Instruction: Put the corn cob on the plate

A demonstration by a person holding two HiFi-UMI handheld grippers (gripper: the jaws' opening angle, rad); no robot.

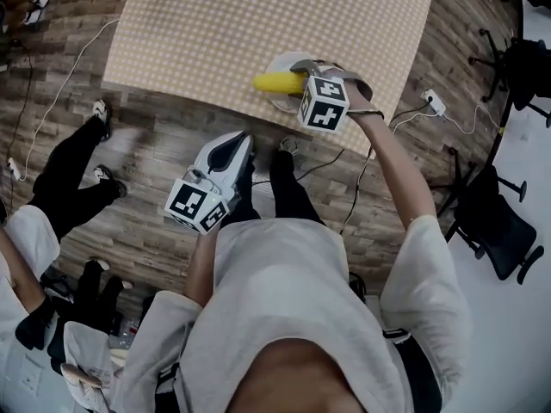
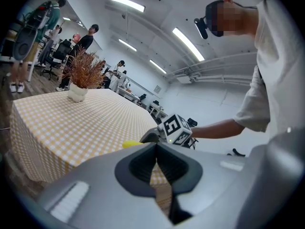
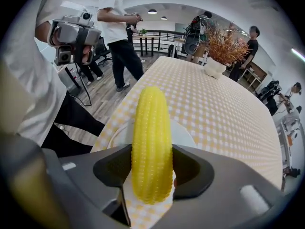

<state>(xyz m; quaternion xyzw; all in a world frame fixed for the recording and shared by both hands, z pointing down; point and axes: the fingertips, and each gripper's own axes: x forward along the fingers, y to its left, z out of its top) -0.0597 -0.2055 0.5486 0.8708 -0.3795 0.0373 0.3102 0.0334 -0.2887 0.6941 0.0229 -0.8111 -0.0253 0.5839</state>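
White-shirted, the person's torso (image 1: 284,317) fills the bottom of the head view, standing at the near edge of a long table (image 1: 258,33) draped in a beige-and-white checked cloth. At the table's far end stands a dried reddish-brown plant (image 2: 78,80) in a small white pot.

Off the table, just short of its near edge and over the wooden floor, the grey left gripper (image 2: 157,171) hangs with its marker cube towards the person. Its dark ribbed pads meet at the tips, with nothing between them.

Over the table's near edge, the right gripper (image 3: 152,166) points steeply down from an outstretched arm. Its jaws are clamped on the sides of a yellow, ridged corn cob (image 3: 151,142), which sticks out past the pads towards the table's middle.

On the table, close to that same near edge, lies a round white plate (image 3: 183,130). The corn cob is over the plate, crossing it lengthwise. Whether it rests on the plate or hangs just above it cannot be told.
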